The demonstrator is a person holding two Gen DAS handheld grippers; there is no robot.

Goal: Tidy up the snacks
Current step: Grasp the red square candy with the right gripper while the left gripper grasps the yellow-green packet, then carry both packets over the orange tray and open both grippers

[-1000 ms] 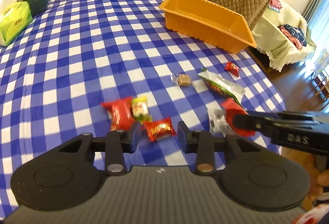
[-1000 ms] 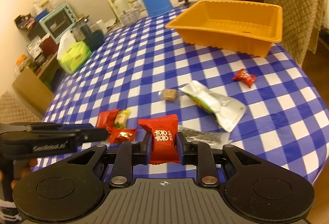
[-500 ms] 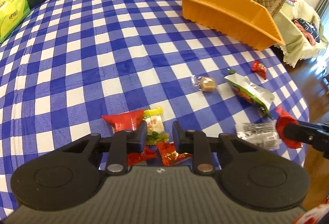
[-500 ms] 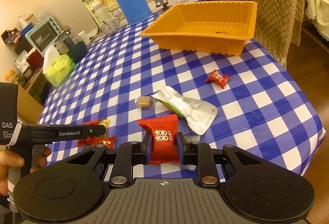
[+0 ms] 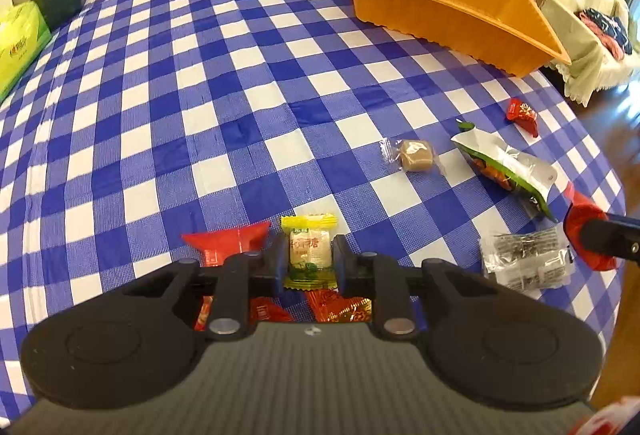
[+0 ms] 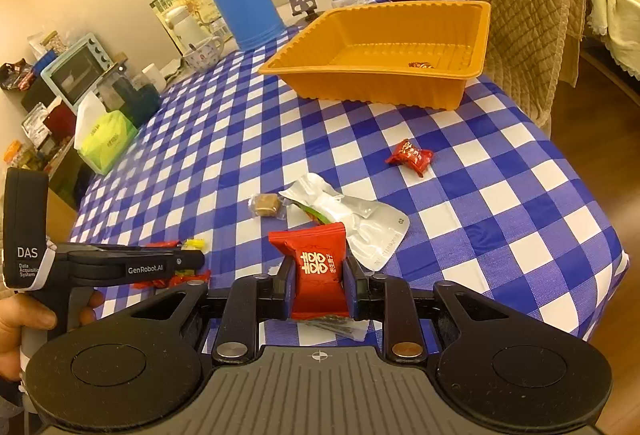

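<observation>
The left gripper (image 5: pixel 308 259) is clenched on a yellow candy (image 5: pixel 309 251), low over the checked tablecloth (image 5: pixel 200 83), perhaps just lifted clear of it. Right of it, the right gripper (image 6: pixel 318 285) grips a red packet (image 6: pixel 318 271). The orange tray (image 6: pixel 384 51) sits far right.

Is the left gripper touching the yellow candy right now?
Touching. The left wrist view shows the left gripper shut on the yellow candy, both fingers pressed against its sides.
</observation>
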